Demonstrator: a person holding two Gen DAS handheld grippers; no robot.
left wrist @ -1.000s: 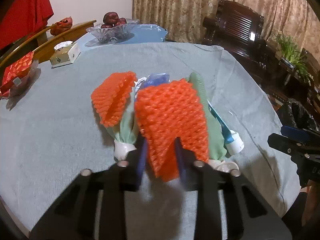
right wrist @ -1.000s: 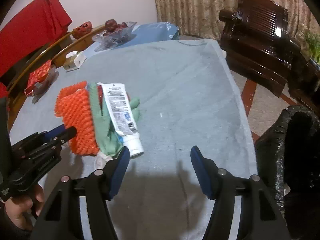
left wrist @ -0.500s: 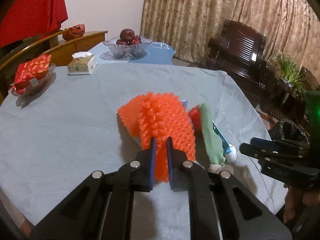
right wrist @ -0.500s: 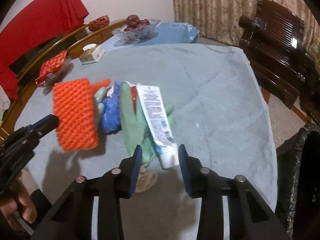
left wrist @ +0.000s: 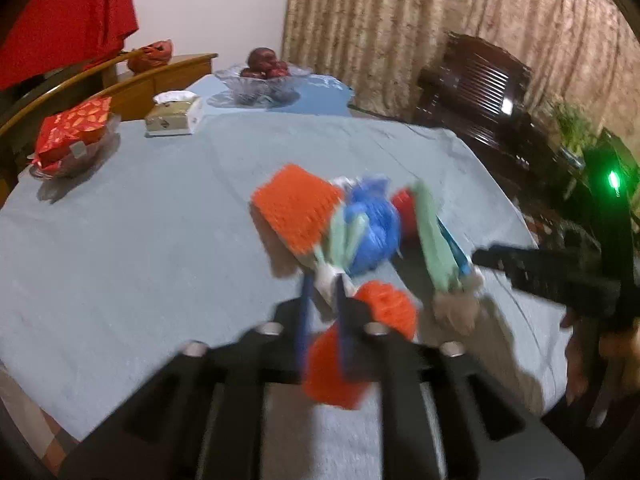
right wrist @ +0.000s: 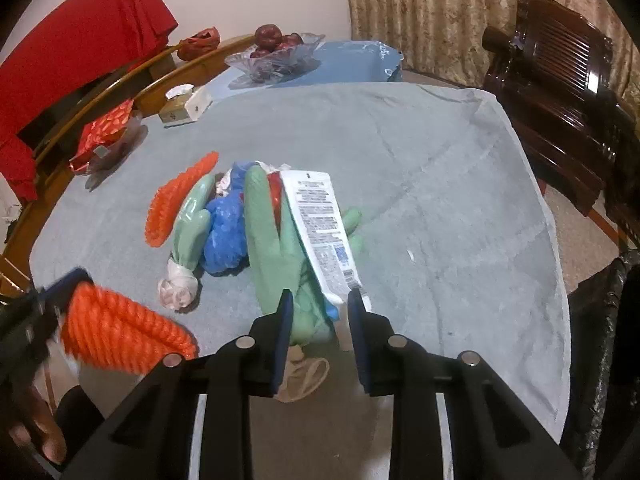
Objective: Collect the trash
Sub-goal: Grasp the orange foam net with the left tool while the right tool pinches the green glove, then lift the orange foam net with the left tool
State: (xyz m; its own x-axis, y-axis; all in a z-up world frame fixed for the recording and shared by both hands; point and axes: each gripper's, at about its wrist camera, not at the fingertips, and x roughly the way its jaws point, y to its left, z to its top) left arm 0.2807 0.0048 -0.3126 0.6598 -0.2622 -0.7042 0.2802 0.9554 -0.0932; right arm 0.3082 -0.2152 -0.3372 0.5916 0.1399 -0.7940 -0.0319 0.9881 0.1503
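In the left wrist view, which is blurred, the left tool (left wrist: pixel 322 300) is nearest. A piece of orange foam fruit netting (left wrist: pixel 360 344) sits between its blue pads, and the jaws are opening; whether the pads press on it cannot be told. The right wrist view shows the same netting (right wrist: pixel 120 328) at that tool's tip, above the near edge of the worktop (right wrist: pixel 420 160), which is covered by a grey-blue cloth.

The right tool (right wrist: pixel 320 300) has its blue pads on either side of the near end of a pale green rubber glove (right wrist: pixel 272 240) and a white squeezed tube with printed text (right wrist: pixel 320 220) lying on it. The jaws are closing; the left pad is at the glove, but a firm grip cannot be told.

Just beyond lie a crumpled blue plastic bag (right wrist: pixel 226 236), a second green glove with a white cuff (right wrist: pixel 188 232), and another orange foam netting piece (right wrist: pixel 176 200), all bunched together mid-worktop.

A black trash bag (right wrist: pixel 600 340) hangs at the worktop's right edge.

Farther back stand a red foil packet in a dish (right wrist: pixel 104 132), a tissue box (right wrist: pixel 186 106) and a glass bowl of dark red fruit (right wrist: pixel 276 56).
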